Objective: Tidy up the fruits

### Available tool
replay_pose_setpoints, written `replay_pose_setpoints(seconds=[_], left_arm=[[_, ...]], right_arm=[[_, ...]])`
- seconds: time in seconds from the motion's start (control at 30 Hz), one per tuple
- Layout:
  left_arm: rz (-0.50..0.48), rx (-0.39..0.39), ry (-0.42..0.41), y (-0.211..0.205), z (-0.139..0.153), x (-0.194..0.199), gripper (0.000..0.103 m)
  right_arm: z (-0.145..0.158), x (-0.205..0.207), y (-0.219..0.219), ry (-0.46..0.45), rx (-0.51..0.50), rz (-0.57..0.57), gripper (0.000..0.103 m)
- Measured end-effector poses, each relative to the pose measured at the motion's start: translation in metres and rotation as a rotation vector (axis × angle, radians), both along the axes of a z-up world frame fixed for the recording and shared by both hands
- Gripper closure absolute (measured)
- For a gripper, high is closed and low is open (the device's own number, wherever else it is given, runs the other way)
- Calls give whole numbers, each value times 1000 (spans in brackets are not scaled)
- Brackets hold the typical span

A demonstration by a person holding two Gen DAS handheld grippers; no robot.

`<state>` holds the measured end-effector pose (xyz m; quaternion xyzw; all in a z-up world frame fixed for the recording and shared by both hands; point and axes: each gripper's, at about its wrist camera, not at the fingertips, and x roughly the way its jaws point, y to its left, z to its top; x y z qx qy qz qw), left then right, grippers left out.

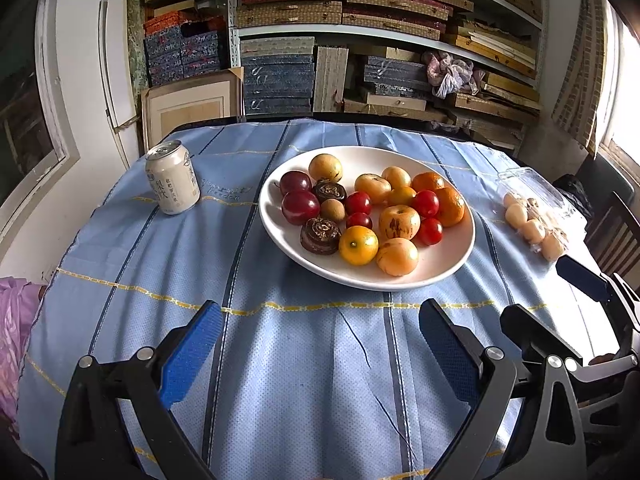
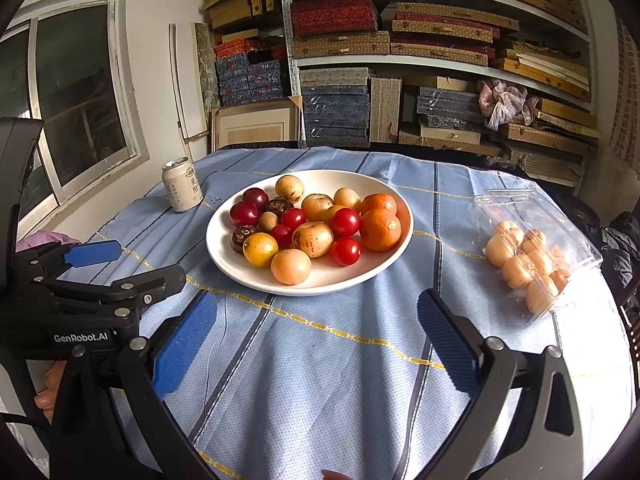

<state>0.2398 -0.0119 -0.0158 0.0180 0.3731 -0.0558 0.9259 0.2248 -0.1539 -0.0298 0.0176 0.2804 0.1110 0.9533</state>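
Observation:
A white plate [image 1: 448, 268] [image 2: 320, 280] on the blue tablecloth holds several fruits: red plums [image 1: 300, 207], cherry tomatoes [image 2: 345, 251], oranges [image 2: 380, 229], a yellow citrus [image 1: 358, 245], tan loquats [image 2: 291, 266] and dark water chestnuts [image 1: 320, 236]. A clear open clamshell box [image 2: 538, 240] [image 1: 532, 216] with several loquats lies to the plate's right. My left gripper [image 1: 320, 356] is open and empty, short of the plate's near rim. My right gripper [image 2: 318, 344] is open and empty, also short of the plate. The right gripper's fingers [image 1: 580, 280] show in the left wrist view's right edge.
A white drink can [image 1: 173, 178] [image 2: 182, 185] stands at the table's far left. Shelves of stacked boxes [image 2: 400, 40] fill the wall behind the table. A window [image 2: 80, 100] is on the left. A dark chair [image 1: 616, 224] stands by the right edge.

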Motion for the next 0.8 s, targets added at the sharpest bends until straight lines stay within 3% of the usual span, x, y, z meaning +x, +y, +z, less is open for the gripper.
replay_pose_setpoints(seconds=[0.37, 0.57, 0.67, 0.8], left_arm=[[-21, -20, 14, 2, 0, 2, 4], [-23, 19, -19, -2, 4, -2, 4], [17, 74, -35, -5, 3, -4, 4], [42, 66, -19, -1, -1, -4, 4]], right_arm=[[-1, 0, -2, 0, 0, 2, 4], [0, 0, -2, 0, 0, 2, 4], [0, 0, -2, 1, 0, 4, 4], [-1, 1, -4, 2, 0, 6, 4]])
